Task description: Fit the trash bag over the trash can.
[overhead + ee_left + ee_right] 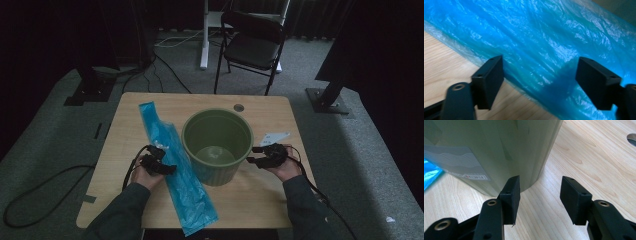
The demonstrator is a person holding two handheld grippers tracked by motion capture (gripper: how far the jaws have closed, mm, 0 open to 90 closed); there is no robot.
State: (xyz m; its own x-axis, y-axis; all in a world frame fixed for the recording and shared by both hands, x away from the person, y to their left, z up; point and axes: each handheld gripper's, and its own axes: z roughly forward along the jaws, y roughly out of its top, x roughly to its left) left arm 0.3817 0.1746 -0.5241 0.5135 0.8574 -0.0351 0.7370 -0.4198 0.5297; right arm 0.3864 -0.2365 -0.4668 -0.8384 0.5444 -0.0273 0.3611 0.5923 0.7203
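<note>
Plastic bag (177, 170), blue, thin, crinkly film, lies flat as a long strip on the wooden table (260, 200), running from the far left down to the near edge. It passes just left of the green bin (217, 145). Up close in the left gripper view the film (544, 42) is glossy, full of fine wrinkles, slightly see-through at its edge where the wood grain shows.

Bin is round, open-topped, matte green plastic with faint vertical ribs on the wall; it stands upright mid-table. A pale label (456, 162) sits on its side, text too blurred to read.

My left tongs (167, 162) hover over the bag's middle, jaws wide apart. One pad (490, 80) sits over the bag's edge, the other (596, 82) over the film. Nothing clamped; whether the pads touch the film I can't tell from this angle.

My right tongs (254, 155) sit at the right side of the bin, jaws apart, empty. In the right gripper view one pad (511, 197) is just beside the bin wall (499, 145) near its base, probably not touching; the other is over bare wood.

White paper slip (274, 137) lies on the table just behind my right hand.
</note>
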